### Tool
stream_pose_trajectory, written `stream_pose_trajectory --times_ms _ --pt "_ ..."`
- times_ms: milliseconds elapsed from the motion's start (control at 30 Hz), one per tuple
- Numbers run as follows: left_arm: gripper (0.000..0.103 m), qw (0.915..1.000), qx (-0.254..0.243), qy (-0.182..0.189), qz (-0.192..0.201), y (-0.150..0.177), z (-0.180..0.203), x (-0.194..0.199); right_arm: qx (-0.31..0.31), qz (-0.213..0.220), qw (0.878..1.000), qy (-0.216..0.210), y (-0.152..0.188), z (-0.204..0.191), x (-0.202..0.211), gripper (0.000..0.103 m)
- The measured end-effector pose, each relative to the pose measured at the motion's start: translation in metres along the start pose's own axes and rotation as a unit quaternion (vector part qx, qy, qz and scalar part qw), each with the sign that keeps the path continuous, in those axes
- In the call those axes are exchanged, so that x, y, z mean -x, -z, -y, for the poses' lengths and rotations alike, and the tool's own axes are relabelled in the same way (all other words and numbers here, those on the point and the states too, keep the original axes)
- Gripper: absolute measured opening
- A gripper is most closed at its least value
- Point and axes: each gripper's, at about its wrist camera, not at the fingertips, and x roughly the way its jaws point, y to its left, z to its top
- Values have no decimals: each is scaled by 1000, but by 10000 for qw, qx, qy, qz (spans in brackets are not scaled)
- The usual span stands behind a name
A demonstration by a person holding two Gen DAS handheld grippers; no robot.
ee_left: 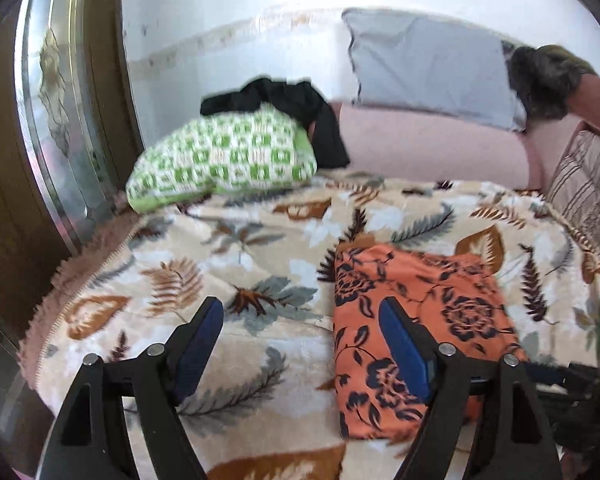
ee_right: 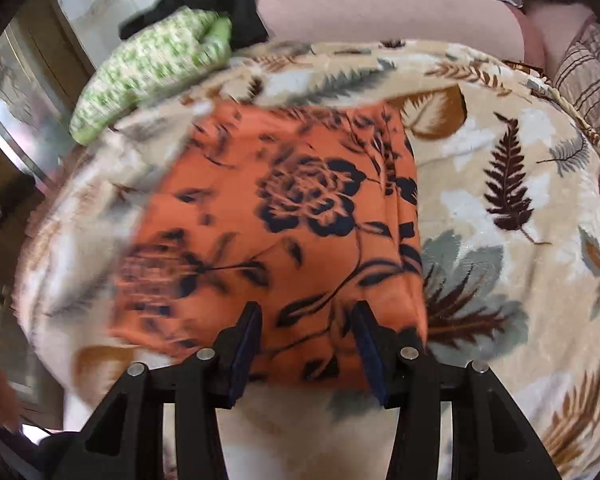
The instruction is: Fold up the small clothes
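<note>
An orange garment with dark flower print [ee_left: 416,328] lies folded into a rough rectangle on the leaf-patterned blanket [ee_left: 236,248]. My left gripper [ee_left: 302,312] is open and empty, above the blanket at the garment's left edge, its right finger over the cloth. In the right wrist view the same garment [ee_right: 284,216] fills the middle. My right gripper [ee_right: 306,316] is open over the garment's near edge, with the cloth lying between the fingers but not pinched.
A green-and-white checked pillow [ee_left: 224,156] with a black garment [ee_left: 296,108] draped on it lies at the back left. A grey pillow [ee_left: 432,68] and pink bolster [ee_left: 432,148] are behind. A striped cushion [ee_left: 588,192] is at the right. A wooden door [ee_left: 40,120] stands left.
</note>
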Motion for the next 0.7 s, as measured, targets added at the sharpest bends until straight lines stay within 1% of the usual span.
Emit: stream_pose_trajectory --times_ms 33,67,133,167,233,267,333,400,500,700 --pt "81 10000 -14 -17 81 -4 -1 15 -55 208 9996 -206 1 -1 19 51" --pt "81 9999 -1 -22 132 -6 -1 24 -31 321 9993 -192 1 -2 29 51" --pt "81 9994 70 -13 333 -15 -4 53 177 722 9972 123 3 -10 66 51" --pt "84 9990 98 -17 436 -18 -4 67 211 845 9961 156 4 -12 78 51" --pt "85 9983 122 -16 574 -22 -6 87 209 1165 9929 127 6 -15 115 51" --pt "85 9978 140 -17 644 -24 -7 98 207 1255 9918 124 5 -16 125 53" --pt "86 9969 168 -44 763 -27 -9 119 210 1568 9871 226 11 -20 157 57" --pt "88 9963 187 -119 836 -30 -10 138 293 1731 9839 320 15 -27 179 57" --pt "90 9953 237 -163 921 -31 -12 158 353 1920 9803 296 25 -34 206 58" --pt "92 9939 334 -332 1002 -31 -17 187 385 2148 9756 235 47 -45 240 58"
